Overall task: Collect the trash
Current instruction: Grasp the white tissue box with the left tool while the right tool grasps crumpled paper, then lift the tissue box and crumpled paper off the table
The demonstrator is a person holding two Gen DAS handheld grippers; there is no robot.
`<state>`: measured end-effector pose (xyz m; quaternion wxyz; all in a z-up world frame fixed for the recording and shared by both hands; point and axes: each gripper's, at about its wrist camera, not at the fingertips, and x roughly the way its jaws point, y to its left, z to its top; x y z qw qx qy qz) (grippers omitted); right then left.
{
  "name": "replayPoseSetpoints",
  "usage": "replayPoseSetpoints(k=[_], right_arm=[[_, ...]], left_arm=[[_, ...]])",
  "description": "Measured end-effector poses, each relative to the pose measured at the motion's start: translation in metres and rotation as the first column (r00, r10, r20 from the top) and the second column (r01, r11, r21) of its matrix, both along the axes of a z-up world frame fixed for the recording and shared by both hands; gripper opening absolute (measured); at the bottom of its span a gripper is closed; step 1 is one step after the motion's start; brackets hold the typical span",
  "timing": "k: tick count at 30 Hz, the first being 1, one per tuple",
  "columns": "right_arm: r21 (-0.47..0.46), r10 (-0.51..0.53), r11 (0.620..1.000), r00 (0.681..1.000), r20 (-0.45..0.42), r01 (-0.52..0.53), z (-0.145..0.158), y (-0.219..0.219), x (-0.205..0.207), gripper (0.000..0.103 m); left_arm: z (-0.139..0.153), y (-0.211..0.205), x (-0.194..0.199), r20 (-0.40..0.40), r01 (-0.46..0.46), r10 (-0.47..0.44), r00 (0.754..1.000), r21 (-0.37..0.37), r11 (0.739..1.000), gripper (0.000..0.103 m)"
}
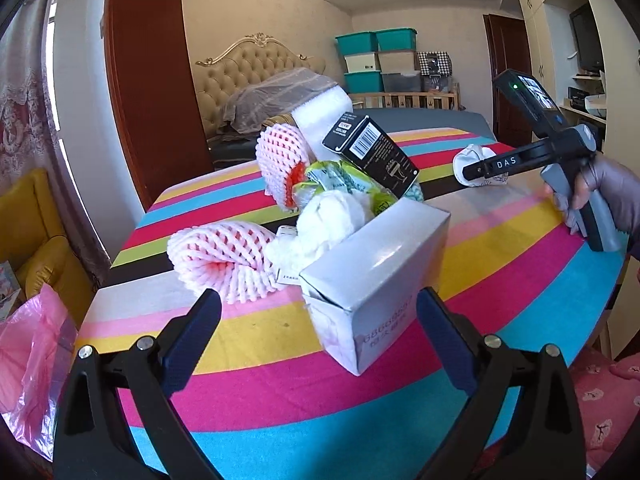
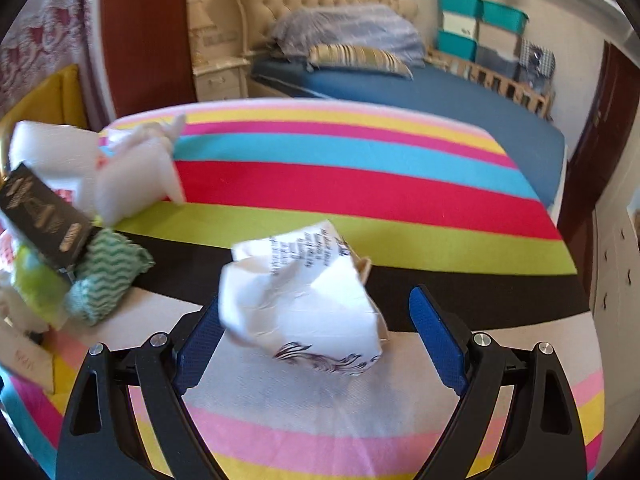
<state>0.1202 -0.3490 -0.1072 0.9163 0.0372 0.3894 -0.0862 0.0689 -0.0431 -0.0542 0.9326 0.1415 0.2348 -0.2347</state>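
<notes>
Waiting spread above the striped tablecloth point(image 1: 280, 360), the left gripper point(image 1: 320, 344) faces a white carton point(image 1: 372, 276) fronting the heaped trash, unheld. Further right, the right gripper point(image 2: 320, 336) brackets a crumpled printed paper point(image 2: 304, 300), jaws wide, apparently lined up to pinch it.

Rainbow-striped tablecloth point(image 1: 480, 248), pink foam nets point(image 1: 224, 256), black box point(image 1: 372, 148), green-white zigzag cloth point(image 2: 108, 280)

Left wrist view: low over striped table point(image 1: 500, 264), close, facing trash pile point(image 1: 340, 200) and bed point(image 1: 256, 92) beyond. Right wrist view: nearer the table point(image 2: 360, 184), facing the bed point(image 2: 460, 100). Shared: black box point(image 1: 372, 152) point(image 2: 44, 216), crumpled paper point(image 1: 474, 162) point(image 2: 304, 292).
</notes>
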Motion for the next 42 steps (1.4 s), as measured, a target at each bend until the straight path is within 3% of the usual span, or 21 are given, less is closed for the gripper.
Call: replayPoseSetpoints(k=[1, 8, 10, 13, 15, 27, 33, 38, 39, 42], right_arm=[[0.010, 0.003, 1.000, 1.000, -0.005, -0.003, -0.001, -0.002, 0.002, 0.067], [0.012, 0.021, 1.000, 0.998, 0.065, -0.022, 0.008, 0.010, -0.024, 0.061], [0.001, 0.028, 1.000, 0.996, 0.087, -0.028, 0.012, 0.016, -0.034, 0.061], [-0.011, 0.054, 0.999, 0.991, 0.121, -0.053, 0.016, 0.028, -0.053, 0.061], [-0.018, 0.084, 0.996, 0.985, 0.150, -0.082, 0.020, 0.039, -0.068, 0.061], [-0.022, 0.249, 0.968, 0.949, 0.196, -0.249, 0.027, 0.100, -0.109, 0.061], [-0.011, 0.292, 0.956, 0.941, 0.172, -0.295, 0.026, 0.114, -0.112, 0.061], [0.014, 0.311, 0.949, 0.940, 0.141, -0.316, 0.018, 0.120, -0.111, 0.062], [0.011, 0.314, 0.948, 0.940, 0.136, -0.319, 0.017, 0.122, -0.111, 0.062], [-0.005, 0.326, 0.944, 0.936, 0.134, -0.329, 0.016, 0.126, -0.114, 0.062]], left_arm=[[0.000, -0.001, 0.003, -0.003, 0.001, -0.001, 1.000, 0.000, 1.000, 0.095], [0.003, -0.004, 0.010, -0.026, 0.053, -0.054, 0.998, -0.027, 0.998, 0.093], [0.002, -0.009, 0.008, -0.030, 0.090, -0.091, 0.995, -0.028, 0.996, 0.067], [0.002, -0.012, -0.002, -0.028, 0.137, -0.138, 0.990, -0.028, 0.990, 0.053], [0.001, -0.013, -0.010, -0.011, 0.159, -0.159, 0.987, -0.018, 0.987, 0.049], [0.002, -0.003, -0.033, 0.056, 0.148, -0.149, 0.987, 0.032, 0.989, 0.046], [0.003, 0.003, -0.019, -0.008, 0.143, -0.143, 0.990, -0.009, 0.990, 0.048], [-0.001, -0.007, -0.012, -0.041, 0.161, -0.161, 0.986, -0.004, 0.987, 0.058], [-0.003, -0.009, -0.012, -0.047, 0.165, -0.164, 0.985, -0.001, 0.986, 0.058], [-0.003, -0.011, -0.014, -0.051, 0.178, -0.178, 0.983, -0.004, 0.984, 0.045]])
